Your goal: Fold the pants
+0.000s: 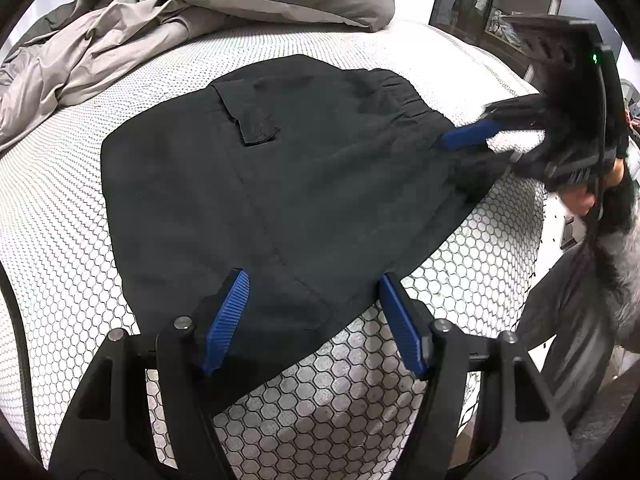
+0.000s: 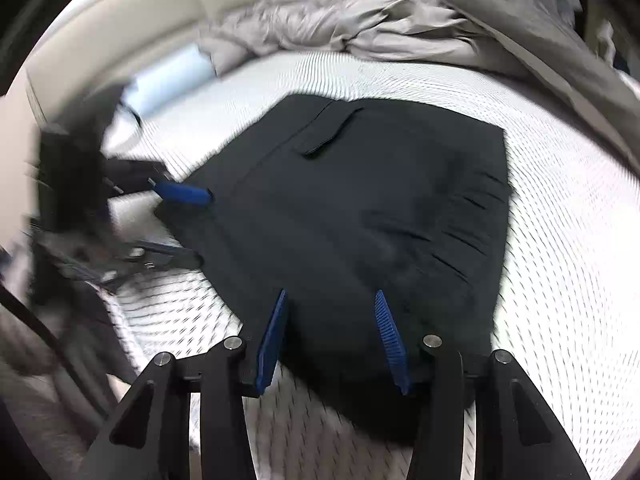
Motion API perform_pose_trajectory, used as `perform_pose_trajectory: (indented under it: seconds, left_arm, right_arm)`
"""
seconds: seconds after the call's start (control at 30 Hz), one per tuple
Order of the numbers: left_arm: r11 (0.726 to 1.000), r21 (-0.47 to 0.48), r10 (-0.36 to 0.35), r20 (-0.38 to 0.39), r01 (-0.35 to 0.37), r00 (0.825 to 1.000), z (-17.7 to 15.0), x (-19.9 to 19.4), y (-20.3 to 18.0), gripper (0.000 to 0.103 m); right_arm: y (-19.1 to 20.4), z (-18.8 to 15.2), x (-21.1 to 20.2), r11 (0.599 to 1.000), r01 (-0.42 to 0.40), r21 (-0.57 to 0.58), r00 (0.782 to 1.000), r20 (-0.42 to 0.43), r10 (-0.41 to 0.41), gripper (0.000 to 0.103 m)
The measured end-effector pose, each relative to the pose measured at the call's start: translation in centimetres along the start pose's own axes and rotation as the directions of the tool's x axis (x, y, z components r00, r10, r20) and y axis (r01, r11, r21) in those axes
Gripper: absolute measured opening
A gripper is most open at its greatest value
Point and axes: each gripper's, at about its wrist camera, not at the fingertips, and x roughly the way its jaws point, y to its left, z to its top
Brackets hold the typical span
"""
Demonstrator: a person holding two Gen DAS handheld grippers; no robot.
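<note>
Black pants (image 1: 280, 184) (image 2: 360, 200) lie folded into a compact block on the mattress, with a pocket flap (image 1: 248, 116) on top. My left gripper (image 1: 312, 280) hovers open over the block's near edge, its blue pads wide apart and the cloth beneath them. It also shows blurred at the left of the right wrist view as the left gripper (image 2: 204, 228). My right gripper (image 2: 331, 294) stands open over the gathered waistband end with dark fabric below the gap. From the left wrist view the right gripper (image 1: 452, 158) reaches in at the pants' right corner.
The honeycomb-patterned mattress (image 1: 60, 200) (image 2: 560, 240) drops off at its right edge in the left wrist view. A crumpled grey duvet (image 1: 200, 0) (image 2: 400, 20) is heaped at the far side. A hand (image 1: 580, 200) holds the right gripper. A mirrored cabinet (image 1: 500, 0) stands behind.
</note>
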Motion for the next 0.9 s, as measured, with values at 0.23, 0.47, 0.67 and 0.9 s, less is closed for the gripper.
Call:
perform_pose_trajectory:
  seconds: [0.23,0.47,0.67,0.9]
  left_arm:
    - [1.000,-0.022,-0.018,0.012,0.018,1.000,1.8,-0.9,-0.4,0.065]
    - [0.989,-0.087,-0.110,0.066,0.116,0.992,4.0,-1.3,-1.6,0.065]
    - [0.993,-0.051,-0.106,0.005,0.106,0.994,5.0,1.6,-4.1,0.065]
    - [0.997,0.000,-0.078,-0.034,0.078,0.996,4.5,2.8,-5.5,0.065]
  right_arm:
    - [-2.0,-0.4,-1.2,0.997,0.019,0.068,1.000,0.017,-0.020,0.053]
    - [-5.6,0.3,0.2,0.922,-0.180,0.342,0.983,0.043,0.176,0.052]
    - [-7.7,0.7,-1.7,0.852,-0.317,0.417,0.948,0.164,0.272,0.052]
    - [-8.0,1.9,-0.2,0.804,-0.359,0.474,0.933,0.169,0.317,0.052]
